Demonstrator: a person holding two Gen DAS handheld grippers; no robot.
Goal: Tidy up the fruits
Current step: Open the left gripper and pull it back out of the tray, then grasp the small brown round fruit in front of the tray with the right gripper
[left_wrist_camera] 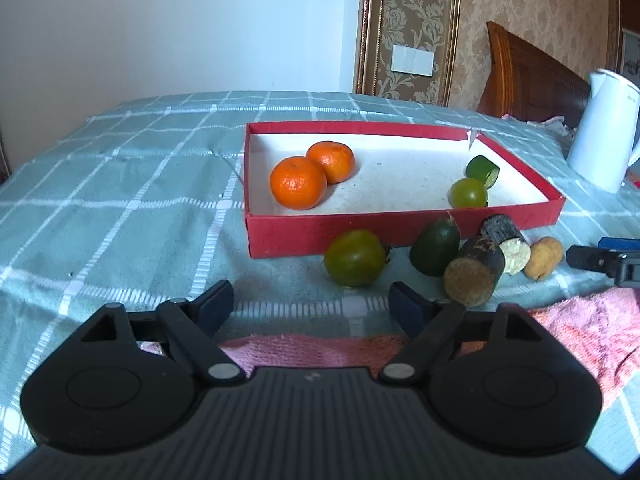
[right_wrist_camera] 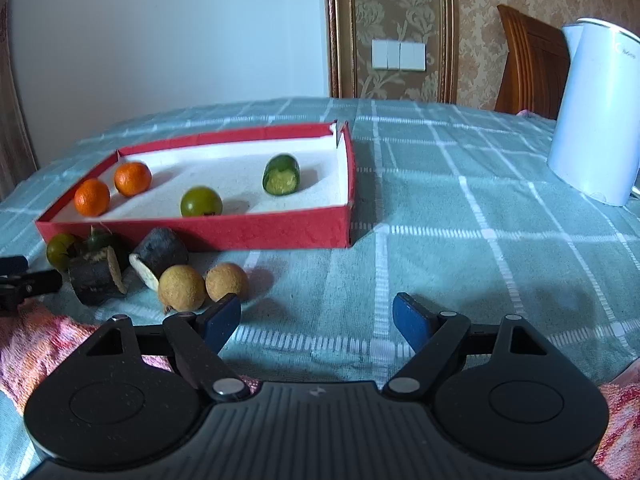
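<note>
Fruits (left_wrist_camera: 298, 188) sit in red box (left_wrist_camera: 320, 236) on checked teal cloth (left_wrist_camera: 120, 200).

Ahead of the fingers, a plain pale wall (right_wrist_camera: 160, 28) is catching soft daylight. Right of it, a gold-framed panel of beige damask wallpaper (right_wrist_camera: 390, 8) is carrying a white switch plate (right_wrist_camera: 399, 55). Further right, a carved brown wooden headboard (left_wrist_camera: 532, 76) is standing.

1. The box (left_wrist_camera: 404, 236) lies on the bed (left_wrist_camera: 120, 200).
2. Two oranges (left_wrist_camera: 298, 188) sit touching at its left end; two fruits (left_wrist_camera: 468, 193) sit at its right end.
3. More fruits (left_wrist_camera: 354, 256) lie before the box.
4. A kettle (right_wrist_camera: 596, 120) stands well right.
</note>
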